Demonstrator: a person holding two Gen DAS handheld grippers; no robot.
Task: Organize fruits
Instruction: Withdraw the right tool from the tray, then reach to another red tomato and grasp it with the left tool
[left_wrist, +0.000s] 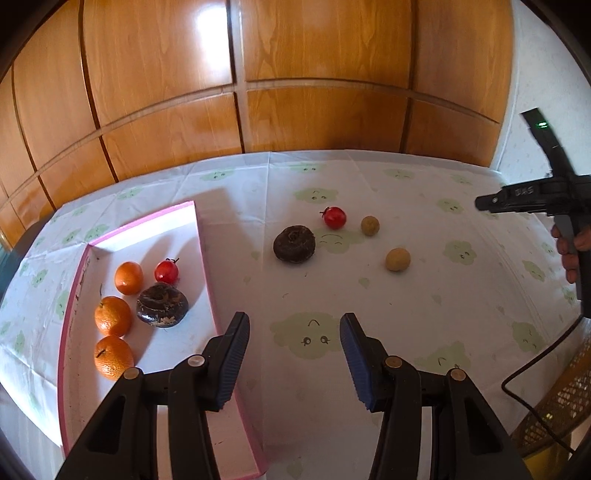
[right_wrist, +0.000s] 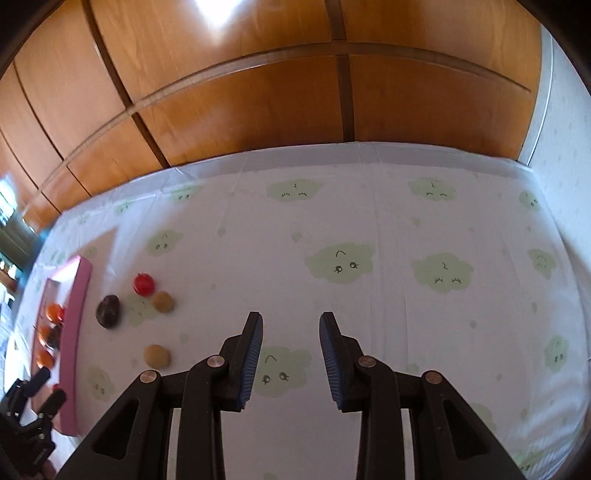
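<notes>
Tools hang empty, jaws parted: left tool (left_wrist: 293, 354) beside the pink tray (left_wrist: 207, 258), right tool (right_wrist: 291, 354) over the bench (right_wrist: 406, 221). Beyond the tray's right wall: two longans (left_wrist: 398, 259), dark fruit (left_wrist: 294, 244), tomato (left_wrist: 335, 217).

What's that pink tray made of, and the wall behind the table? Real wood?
The pink tray looks like painted card or foam board: thick matte rims, white inside, scuffed. I can't tell which. The wall panels look like glossy varnished wood or wood-grain laminate: orange grain with bright glare; the pictures don't settle which.
</notes>
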